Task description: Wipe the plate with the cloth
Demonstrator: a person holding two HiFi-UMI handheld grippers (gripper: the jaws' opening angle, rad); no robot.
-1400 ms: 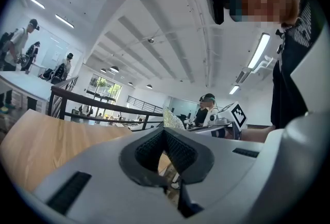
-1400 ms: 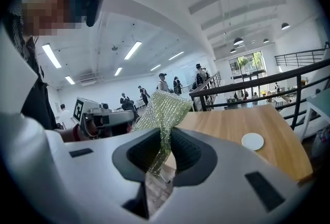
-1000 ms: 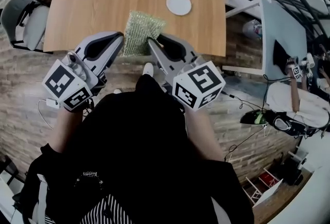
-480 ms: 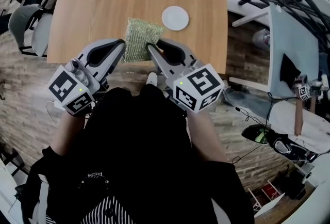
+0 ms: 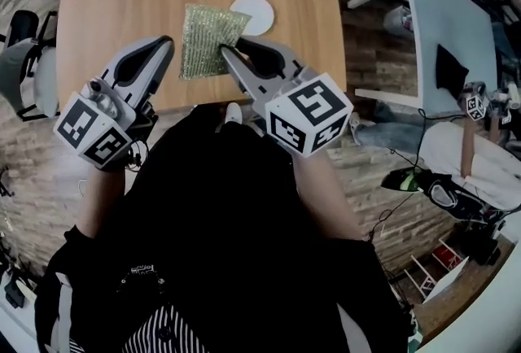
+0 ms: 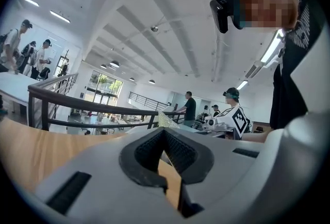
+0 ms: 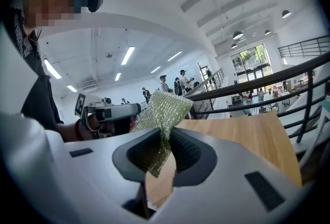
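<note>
Right tongs (image 5: 225,52) clamped on one edge of the green mesh cloth (image 5: 200,41). The cloth seemed to be held clear of the worktop (image 5: 114,2), its far corner overlapping the white plate (image 5: 260,15) in the head view. It was likely carried that way for lowering onto the plate. Left tongs (image 5: 165,44) were closed on nothing, just beside the cloth's other edge, probably idle. The plate sat right of the worktop's middle. Worktop was pale wood. Around it: brick-pattern floor (image 5: 370,172), chairs (image 5: 26,67) at left, dark railing (image 7: 258,83), people (image 7: 165,83) standing in a bright open hall.
</note>
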